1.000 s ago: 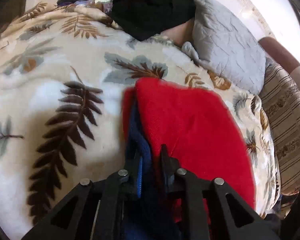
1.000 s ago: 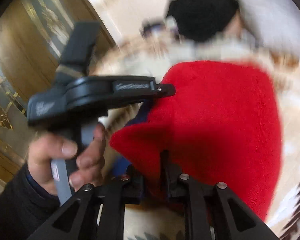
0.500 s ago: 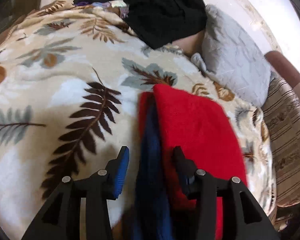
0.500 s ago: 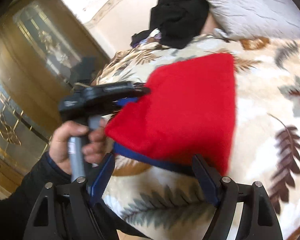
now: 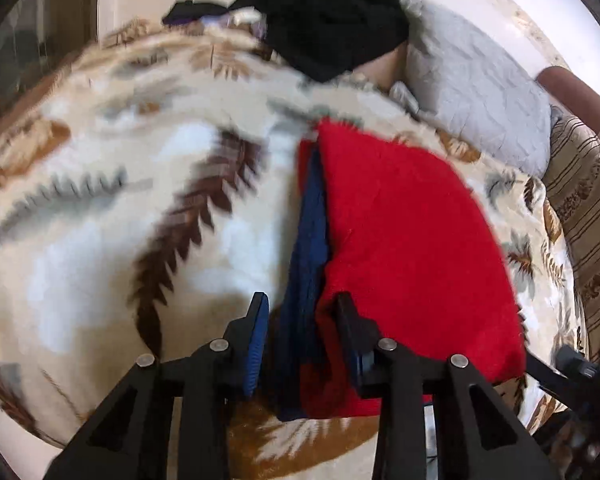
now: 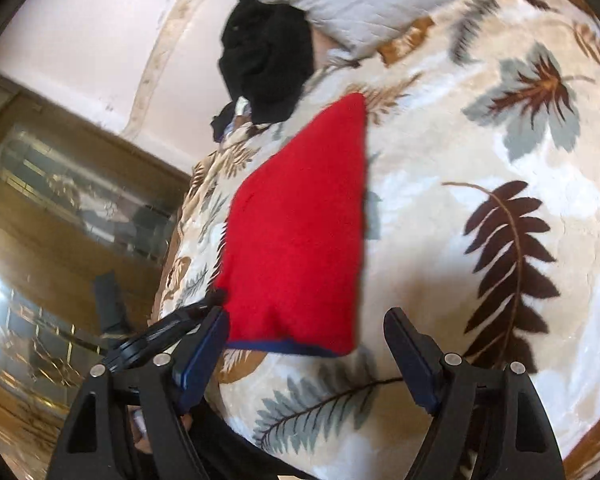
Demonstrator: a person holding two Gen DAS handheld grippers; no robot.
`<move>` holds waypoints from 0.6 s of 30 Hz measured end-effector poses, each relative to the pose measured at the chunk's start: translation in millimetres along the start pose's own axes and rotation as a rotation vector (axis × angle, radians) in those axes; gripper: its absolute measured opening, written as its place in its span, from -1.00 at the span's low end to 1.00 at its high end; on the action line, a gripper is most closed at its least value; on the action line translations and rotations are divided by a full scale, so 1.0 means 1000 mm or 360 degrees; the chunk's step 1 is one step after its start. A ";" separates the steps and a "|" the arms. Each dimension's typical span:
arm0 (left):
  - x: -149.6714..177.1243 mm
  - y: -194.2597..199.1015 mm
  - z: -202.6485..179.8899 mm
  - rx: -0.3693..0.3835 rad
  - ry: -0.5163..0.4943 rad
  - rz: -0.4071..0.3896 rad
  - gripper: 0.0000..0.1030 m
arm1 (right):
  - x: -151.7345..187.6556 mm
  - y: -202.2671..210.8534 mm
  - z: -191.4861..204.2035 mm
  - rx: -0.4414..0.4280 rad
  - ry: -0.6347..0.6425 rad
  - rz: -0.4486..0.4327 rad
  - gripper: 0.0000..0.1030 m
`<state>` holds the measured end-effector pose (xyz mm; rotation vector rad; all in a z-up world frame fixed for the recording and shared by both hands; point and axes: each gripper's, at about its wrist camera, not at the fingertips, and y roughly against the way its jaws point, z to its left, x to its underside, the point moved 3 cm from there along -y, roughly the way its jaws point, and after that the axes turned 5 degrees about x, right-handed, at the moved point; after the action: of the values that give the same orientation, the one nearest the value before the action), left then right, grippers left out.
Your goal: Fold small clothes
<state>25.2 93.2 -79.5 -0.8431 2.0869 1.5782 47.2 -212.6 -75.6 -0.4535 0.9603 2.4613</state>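
Red garment folded on blanket; both grippers parted, neither gripping.

Red garment [image 5: 400,240] lies doubled on the leaf-print blanket [image 5: 100,200], navy lining showing at its 9 o'clock edge. Left gripper [image 5: 300,336] straddles that navy edge, jaws narrowly apart. Right gripper [image 6: 304,356] spread wide, hem just ahead at 12 o'clock. Risk: fingers snag the fleece when pulling away, dragging the fold open.
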 end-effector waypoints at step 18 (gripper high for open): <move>-0.010 -0.045 -0.011 -0.0122 -0.0102 -0.0019 0.18 | -0.016 -0.069 0.025 0.0334 0.0308 0.0186 0.12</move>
<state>63.2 76.6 -102.4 -0.8185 1.9849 1.6659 93.5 -155.0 -88.9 -0.5854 1.3439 2.4154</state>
